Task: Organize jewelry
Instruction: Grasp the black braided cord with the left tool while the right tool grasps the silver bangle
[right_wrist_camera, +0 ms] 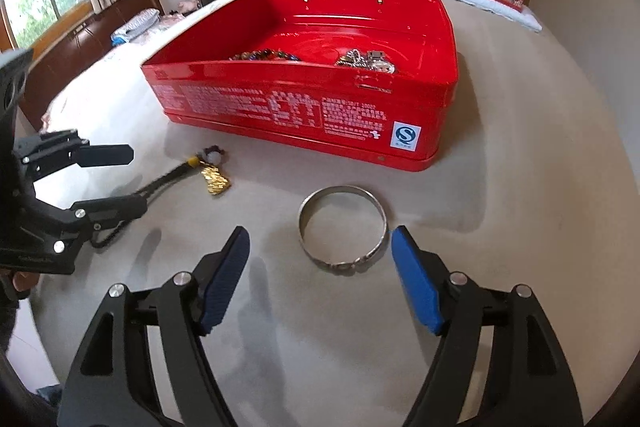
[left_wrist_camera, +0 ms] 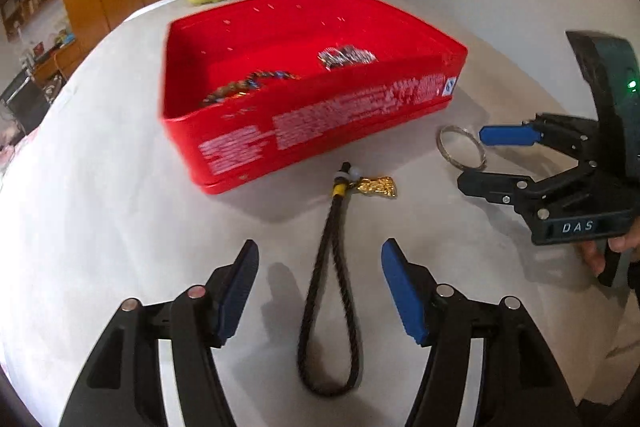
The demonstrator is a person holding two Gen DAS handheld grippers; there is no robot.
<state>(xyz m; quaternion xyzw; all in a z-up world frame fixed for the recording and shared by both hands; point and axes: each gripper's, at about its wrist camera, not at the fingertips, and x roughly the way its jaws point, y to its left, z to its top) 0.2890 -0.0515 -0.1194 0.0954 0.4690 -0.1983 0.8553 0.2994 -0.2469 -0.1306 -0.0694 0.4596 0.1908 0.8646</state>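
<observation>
The left claw point(left_wrist_camera: 320, 287) is apart over a dark twisted cord loop point(left_wrist_camera: 330, 307) with a shiny gold charm point(left_wrist_camera: 378, 186). The right claw point(right_wrist_camera: 320, 271) is apart by a round silver bangle point(right_wrist_camera: 343, 227). Both lie on the pale worktop point(right_wrist_camera: 500, 227) near the shiny red tin box point(right_wrist_camera: 304, 107).

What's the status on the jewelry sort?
Both hand-held grippers open: left over braided cord, right at silver bangle. Red tin holds two pieces. Nothing blocking.
</observation>
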